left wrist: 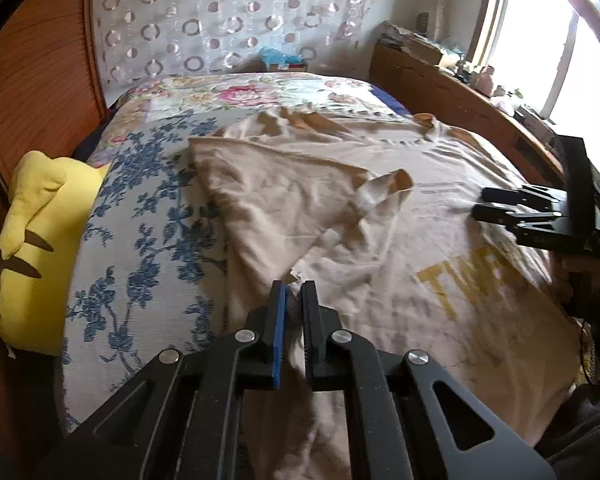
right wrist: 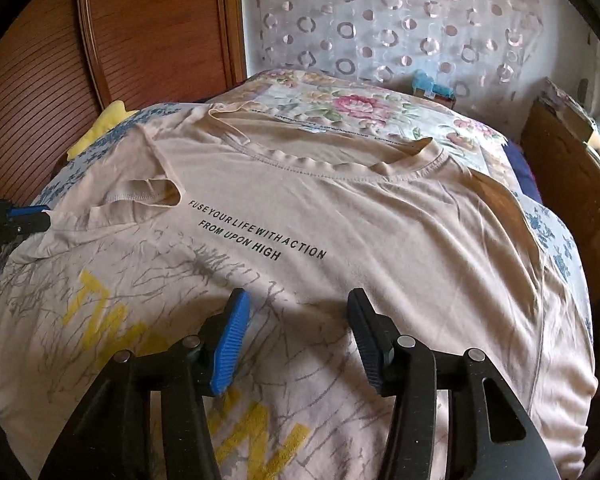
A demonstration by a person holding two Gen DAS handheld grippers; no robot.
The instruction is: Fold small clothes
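Observation:
A beige T-shirt [right wrist: 380,232] with black lettering and big yellow letters lies spread on the bed, collar at the far end. One side of the T-shirt [left wrist: 276,200] is folded over the front, its sleeve [left wrist: 384,190] lying on top. My left gripper [left wrist: 294,294] is shut on the folded edge of the shirt, with cloth pinched between its pads; in the right wrist view the left gripper [right wrist: 40,216] shows at the left edge. My right gripper [right wrist: 298,308] hovers open over the printed front with nothing between its fingers, and the right gripper [left wrist: 480,204] also appears at the right of the left wrist view.
A blue-flowered bedspread [left wrist: 148,248] covers the bed. A yellow plush cushion [left wrist: 32,248] lies at its left edge against a wooden slatted door [right wrist: 148,40]. A wooden board with clutter [left wrist: 460,92] runs along the right under a window [left wrist: 560,40].

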